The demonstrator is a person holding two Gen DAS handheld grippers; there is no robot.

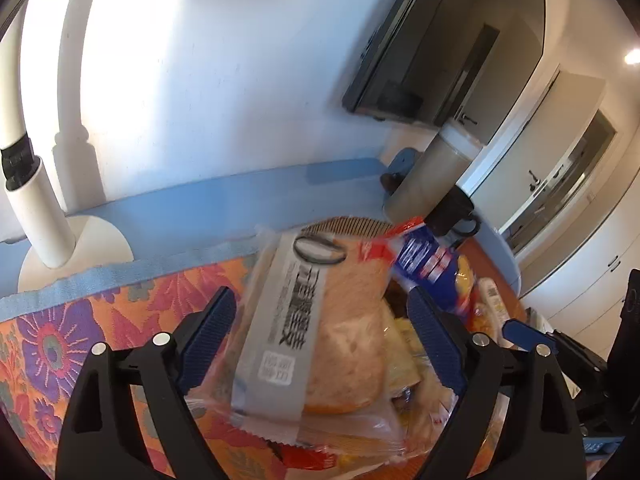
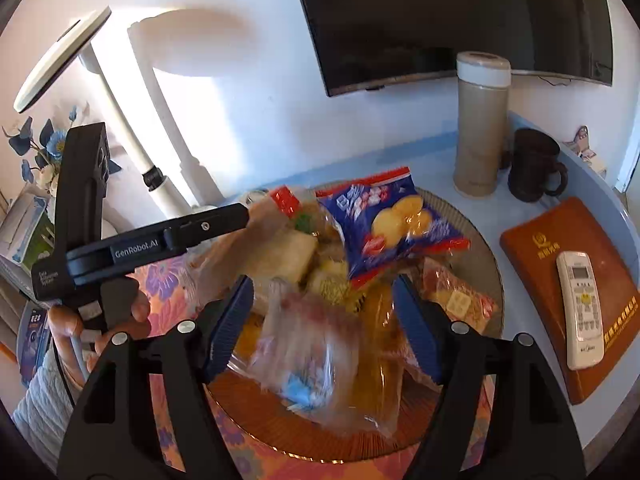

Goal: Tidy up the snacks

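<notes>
Snacks [image 2: 320, 280] in crinkly plastic wrappers heap on one round ribbed plate [image 2: 480, 264] on the table [image 2: 520, 208]. One bread pack [image 1: 316, 328] lies lengthwise between the left tool [image 1: 320, 332]'s wide-spread fingers; whether they touch it is unclear. One blue biscuit bag [image 2: 388, 224] tilts atop the heap. Right tool [image 2: 324, 324] gapes open above.

- The room is bright, with strong light on the white wall [image 1: 208, 92].
- The lamp [image 2: 60, 56] throws a big soft shadow on that wall.
- Two ceiling lights [image 1: 634, 56] glare at the top right.
- The bread packet [image 1: 320, 320] and the clear bag [image 2: 304, 344] look smeared.
- Straight lines bend near the edges, and the corners go black.
</notes>
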